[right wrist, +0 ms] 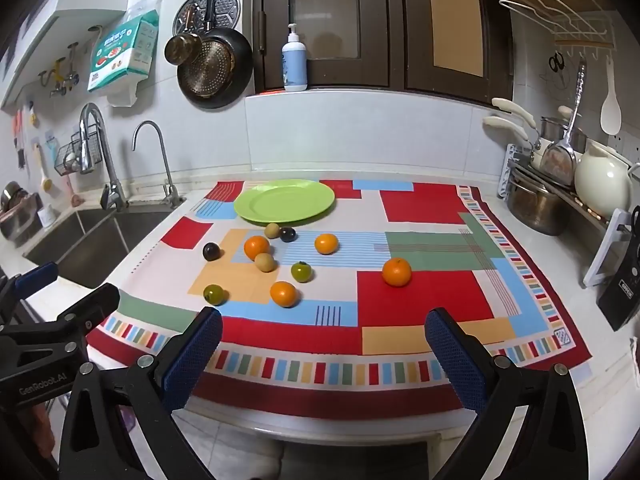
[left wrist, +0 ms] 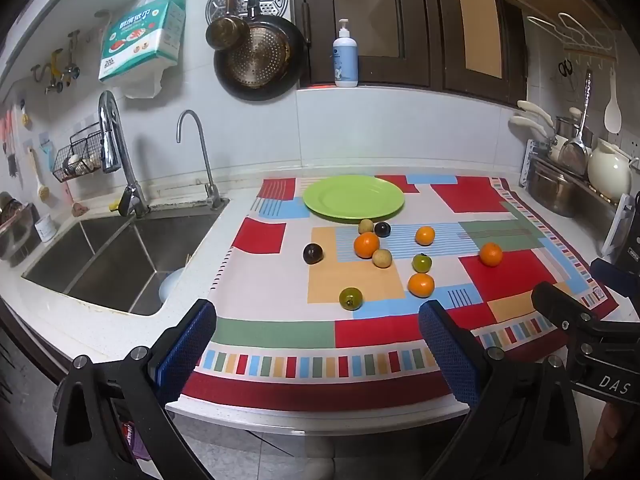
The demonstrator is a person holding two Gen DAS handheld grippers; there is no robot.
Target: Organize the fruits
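Note:
A green plate (left wrist: 354, 198) (right wrist: 284, 201) lies empty at the back of a patterned cloth (left wrist: 276, 334) (right wrist: 424, 204). In front of it small fruits are scattered: several oranges (left wrist: 366, 245) (right wrist: 396, 272), two dark plums (left wrist: 313, 253) (right wrist: 211, 251), two green fruits (left wrist: 351, 298) (right wrist: 301, 271) and two tan ones (left wrist: 382, 258) (right wrist: 265, 262). My left gripper (left wrist: 318, 312) hovers open over the cloth's front edge, nothing between its blue pads. Beside it my right gripper (right wrist: 324, 318) is open too, short of the fruits and empty.
A steel sink (left wrist: 120, 256) with two taps lies left of the cloth. Pots, a white jug (right wrist: 602, 184) and a dish rack crowd the right end of the counter. A soap bottle (left wrist: 345, 56) stands on the window ledge. Pans hang on the wall.

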